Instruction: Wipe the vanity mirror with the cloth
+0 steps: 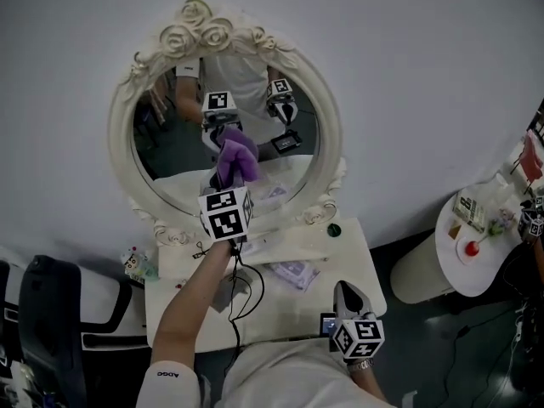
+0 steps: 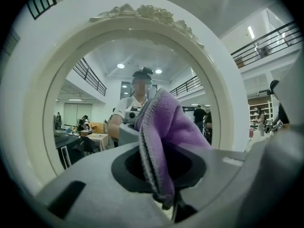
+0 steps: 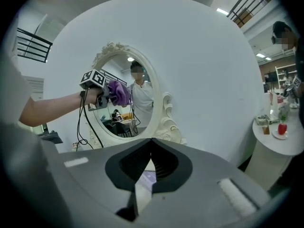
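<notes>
You're holding the right gripper (image 1: 347, 297) low, close to your body, over the near right corner of the white tabletop (image 1: 355, 258). Its jaws are resting closed tip to tip, with nothing between them. A purple-patterned packet (image 1: 295, 272) is lying further in, right of the tabletop's middle. Beyond it, your left arm is reaching up and forward, and the left gripper (image 1: 226, 187) is clamping a purple cloth (image 1: 237, 160) – the fabric is bunching out past the jaws. The cloth is sitting against the lower middle of the glass, meeting its own reflection. The vanity mirror (image 1: 328, 119) – an oval in a cream frame topped with moulded roses – is standing upright along the tabletop's far edge. Off to the right, a round white side table (image 1: 449, 257) is carrying a few small items.
</notes>
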`<state>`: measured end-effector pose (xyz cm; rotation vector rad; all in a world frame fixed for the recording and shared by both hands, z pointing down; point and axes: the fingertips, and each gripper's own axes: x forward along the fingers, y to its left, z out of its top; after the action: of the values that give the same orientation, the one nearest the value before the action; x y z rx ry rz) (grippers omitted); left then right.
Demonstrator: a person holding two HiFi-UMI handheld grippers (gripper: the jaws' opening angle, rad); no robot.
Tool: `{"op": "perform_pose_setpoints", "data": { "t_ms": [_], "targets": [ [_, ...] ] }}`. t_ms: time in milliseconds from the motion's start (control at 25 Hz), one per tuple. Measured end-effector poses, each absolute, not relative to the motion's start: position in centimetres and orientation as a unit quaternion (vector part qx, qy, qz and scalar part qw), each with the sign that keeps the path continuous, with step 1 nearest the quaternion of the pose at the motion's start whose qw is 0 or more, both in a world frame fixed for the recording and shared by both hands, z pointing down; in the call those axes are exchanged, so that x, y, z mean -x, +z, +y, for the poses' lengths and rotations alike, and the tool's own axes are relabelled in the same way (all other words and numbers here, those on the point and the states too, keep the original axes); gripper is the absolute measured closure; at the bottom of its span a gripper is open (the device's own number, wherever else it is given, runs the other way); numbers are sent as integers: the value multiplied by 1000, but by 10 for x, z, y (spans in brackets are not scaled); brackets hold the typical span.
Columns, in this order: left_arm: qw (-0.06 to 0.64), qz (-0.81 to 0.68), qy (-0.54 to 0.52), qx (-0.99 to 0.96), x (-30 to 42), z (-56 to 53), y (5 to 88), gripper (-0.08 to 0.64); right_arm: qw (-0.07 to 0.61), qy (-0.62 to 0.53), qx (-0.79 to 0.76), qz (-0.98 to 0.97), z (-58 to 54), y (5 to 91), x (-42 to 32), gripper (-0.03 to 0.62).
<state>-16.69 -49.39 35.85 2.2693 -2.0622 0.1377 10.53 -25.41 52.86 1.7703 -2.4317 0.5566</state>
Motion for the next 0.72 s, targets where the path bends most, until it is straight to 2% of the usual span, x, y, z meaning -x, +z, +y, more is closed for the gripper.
{"op": "perform_pose_setpoints", "data": {
  "t_ms": [320,720],
  "targets": [
    [34,-728,50,-683,270,-469,356,503,49,179,-520,-834,-263,531,-42,584],
    [42,-782,45,-621,357,-448,355,503,51,180,-493,-850,-270,531,-2,584]
  ]
}}
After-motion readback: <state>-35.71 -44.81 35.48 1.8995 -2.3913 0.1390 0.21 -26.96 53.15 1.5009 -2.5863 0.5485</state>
